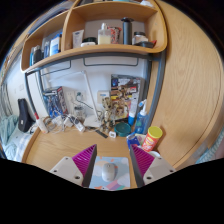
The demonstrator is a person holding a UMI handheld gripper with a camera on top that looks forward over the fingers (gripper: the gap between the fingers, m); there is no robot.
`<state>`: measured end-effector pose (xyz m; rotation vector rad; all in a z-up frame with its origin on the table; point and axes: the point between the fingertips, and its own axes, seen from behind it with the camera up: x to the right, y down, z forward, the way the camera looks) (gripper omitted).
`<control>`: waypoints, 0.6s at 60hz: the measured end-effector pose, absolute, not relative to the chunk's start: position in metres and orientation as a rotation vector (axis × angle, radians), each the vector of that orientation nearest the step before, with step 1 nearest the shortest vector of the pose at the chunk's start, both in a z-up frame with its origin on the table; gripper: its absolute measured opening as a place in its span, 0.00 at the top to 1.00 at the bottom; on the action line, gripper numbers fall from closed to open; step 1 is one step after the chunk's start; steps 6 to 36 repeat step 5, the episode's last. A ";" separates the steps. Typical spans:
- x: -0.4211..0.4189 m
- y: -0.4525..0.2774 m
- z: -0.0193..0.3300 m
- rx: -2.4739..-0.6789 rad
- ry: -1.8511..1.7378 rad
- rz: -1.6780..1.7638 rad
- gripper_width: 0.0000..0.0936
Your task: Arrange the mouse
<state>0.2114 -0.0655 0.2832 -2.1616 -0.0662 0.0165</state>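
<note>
A white mouse lies on a pastel patterned mouse mat on the wooden desk. My gripper hovers over it with the two magenta-padded fingers standing wide apart, one at each side of the mat. The mouse sits between the fingers, closer to the left one, with a gap at either side and resting on the mat on its own. The near edge of the mouse is hidden at the bottom.
Beyond the mat the desk's back is cluttered with small items and cables. An orange-lidded jar stands just right of the right finger. A wooden shelf with bottles and boxes hangs above a whiteboard.
</note>
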 end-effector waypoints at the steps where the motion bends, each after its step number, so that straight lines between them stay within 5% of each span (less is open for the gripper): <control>1: 0.211 -0.066 0.283 -2.161 -0.070 0.017 0.32; 36: 0.209 -0.067 0.286 -2.152 -0.081 0.012 0.32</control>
